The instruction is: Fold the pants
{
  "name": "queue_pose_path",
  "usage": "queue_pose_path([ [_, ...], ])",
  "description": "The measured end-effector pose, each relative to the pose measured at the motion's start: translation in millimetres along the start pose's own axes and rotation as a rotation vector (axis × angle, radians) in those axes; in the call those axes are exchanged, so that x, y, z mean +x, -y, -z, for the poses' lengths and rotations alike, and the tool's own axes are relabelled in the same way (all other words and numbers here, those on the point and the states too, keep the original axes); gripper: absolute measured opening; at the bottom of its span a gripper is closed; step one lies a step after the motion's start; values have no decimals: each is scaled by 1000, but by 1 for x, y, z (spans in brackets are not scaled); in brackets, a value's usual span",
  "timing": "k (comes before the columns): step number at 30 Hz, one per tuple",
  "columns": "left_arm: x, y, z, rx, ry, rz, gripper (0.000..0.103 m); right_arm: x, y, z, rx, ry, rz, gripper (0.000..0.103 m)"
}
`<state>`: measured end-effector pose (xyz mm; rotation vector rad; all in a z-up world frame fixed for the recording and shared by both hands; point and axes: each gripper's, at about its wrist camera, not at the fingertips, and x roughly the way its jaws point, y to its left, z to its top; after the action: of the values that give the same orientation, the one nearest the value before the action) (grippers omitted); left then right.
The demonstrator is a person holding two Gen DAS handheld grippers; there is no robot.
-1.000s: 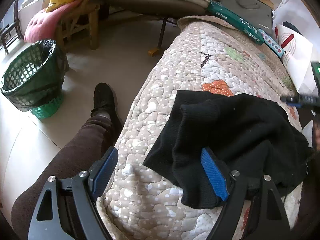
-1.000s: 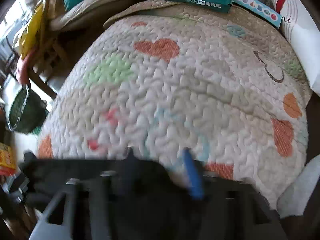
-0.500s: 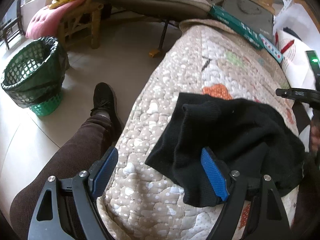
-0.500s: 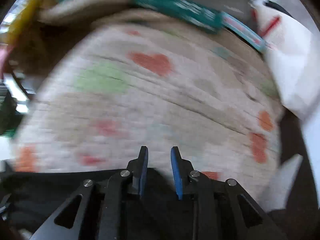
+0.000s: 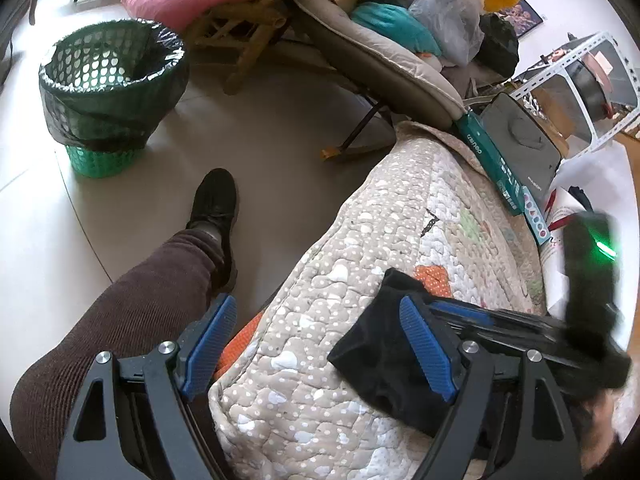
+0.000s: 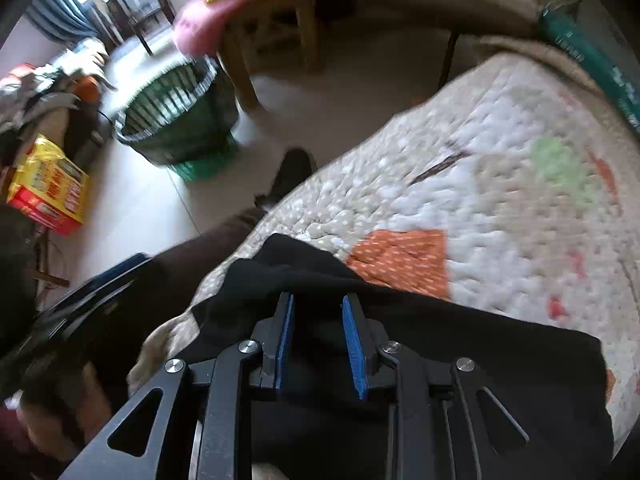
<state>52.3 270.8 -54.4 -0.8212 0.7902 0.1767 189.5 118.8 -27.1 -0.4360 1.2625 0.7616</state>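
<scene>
The black pants (image 5: pixel 384 364) lie bunched on a quilted patchwork cover (image 5: pixel 320 360) near its front left corner. They also show in the right wrist view (image 6: pixel 460 360). My left gripper (image 5: pixel 316 344) is wide open and empty, its jaws straddling the cover's edge left of the pants. My right gripper (image 6: pixel 318 334) lies low over the pants with its blue pads (image 6: pixel 352 344) partly apart and black fabric between them. In the left wrist view it reaches in from the right across the pants (image 5: pixel 500 320).
A green mesh bin (image 5: pixel 108 96) stands on the floor to the left. The person's leg and black shoe (image 5: pixel 212 208) are beside the cover. A lounge chair (image 5: pixel 380 68), teal box (image 5: pixel 492 164) and white bag lie beyond. A yellow-red box (image 6: pixel 44 188) sits on the floor.
My right gripper swung left over the pants and its jaws opened a little. My left gripper pulled back and left, off the pants. The pants look more bunched.
</scene>
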Motion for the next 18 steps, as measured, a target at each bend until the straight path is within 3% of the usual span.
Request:
queue_pose_path([
  [1,-1,1,1,7,2,0,83,9,1,-6,19,-28,-14,27],
  [5,1,1,0,4,-7,40,83,-13,22,-21,143,54,-138,27],
  [7,3,1,1,5,-28,71,83,-25,30,-23,166,75,-141,28],
  [10,5,11,4,61,-50,117,83,-27,32,-23,125,50,-128,31],
  [14,10,28,12,152,-81,139,83,-17,16,-28,18,1,-117,53],
  [18,19,32,15,168,-118,147,83,-4,-6,-37,-100,-38,-70,59],
])
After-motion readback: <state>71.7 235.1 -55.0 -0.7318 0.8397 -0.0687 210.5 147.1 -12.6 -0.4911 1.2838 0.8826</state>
